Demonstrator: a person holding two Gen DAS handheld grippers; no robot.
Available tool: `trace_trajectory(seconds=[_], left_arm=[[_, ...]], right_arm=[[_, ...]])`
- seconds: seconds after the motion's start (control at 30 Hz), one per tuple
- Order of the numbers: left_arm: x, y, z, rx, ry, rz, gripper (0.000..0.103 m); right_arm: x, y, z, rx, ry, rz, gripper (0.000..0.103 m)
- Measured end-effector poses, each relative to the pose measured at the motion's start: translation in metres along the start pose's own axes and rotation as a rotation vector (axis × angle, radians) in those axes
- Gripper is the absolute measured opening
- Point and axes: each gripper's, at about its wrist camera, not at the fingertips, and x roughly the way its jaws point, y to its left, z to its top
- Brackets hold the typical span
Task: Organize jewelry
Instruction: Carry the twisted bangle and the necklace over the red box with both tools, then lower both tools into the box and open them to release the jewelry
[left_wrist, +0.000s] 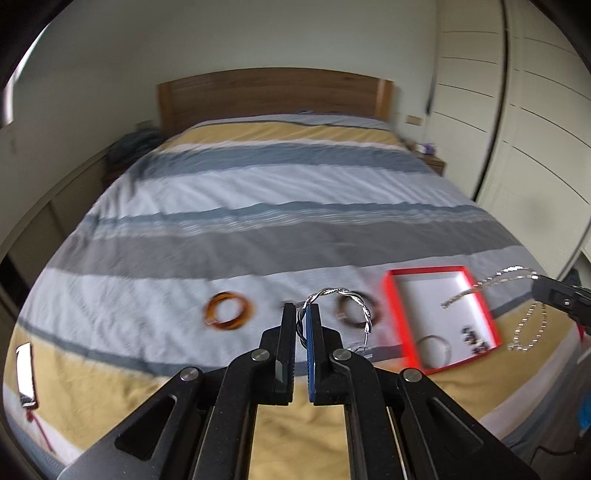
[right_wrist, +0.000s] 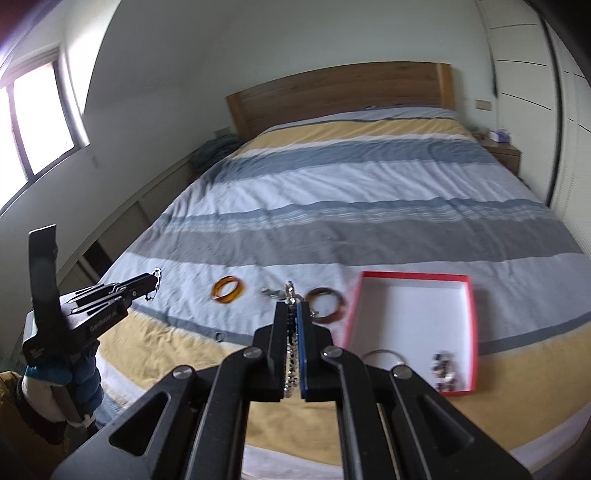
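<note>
My left gripper (left_wrist: 303, 307) is shut on a twisted silver bracelet (left_wrist: 364, 314), which loops out over its tips with a small tag hanging below. My right gripper (right_wrist: 293, 302) is shut on a silver chain necklace (right_wrist: 290, 363) that runs down between its pads. From the left wrist view, the right gripper (left_wrist: 537, 284) hangs at the far right with the chain (left_wrist: 532, 325) dangling in loops beside the red box (left_wrist: 391, 306). The right wrist view shows the left gripper (right_wrist: 153, 282) at the left. The box (right_wrist: 471, 332) holds a thin silver bangle (right_wrist: 382, 355) and dark beads (right_wrist: 443, 365).
Orange bangles (right_wrist: 228, 289), a brown bangle (right_wrist: 327, 304) and a small silver piece (right_wrist: 271, 292) lie on the striped bedspread (right_wrist: 351, 221). A small ring (right_wrist: 219, 336) sits nearer. A shiny flat object with a red tassel (left_wrist: 26, 373) lies at the left. A sleeve (right_wrist: 85, 380) shows below the left gripper.
</note>
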Motion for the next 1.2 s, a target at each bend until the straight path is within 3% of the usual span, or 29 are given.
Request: trace_trajectory(seconds=[0.23, 0.47, 0.8, 1.2], left_arm=[[0.037, -0.072, 0.018, 0.061, 0.020, -0.091, 0.005], [0.095, -0.123, 0.019, 0.109, 0.079, -0.134, 0.005], [0.169, -0.152, -0.001, 0.157, 0.182, -0.139, 0.005], [0.226, -0.182, -0.031, 0.218, 0.279, -0.149, 0.005]], right_arm=[[0.005, -0.055, 0.003, 0.042, 0.013, -0.054, 0.004], [0.037, -0.109, -0.002, 0.093, 0.054, -0.085, 0.004], [0.095, -0.160, -0.022, 0.148, 0.126, -0.094, 0.004], [0.144, -0.196, -0.051, 0.193, 0.208, -0.115, 0.004]])
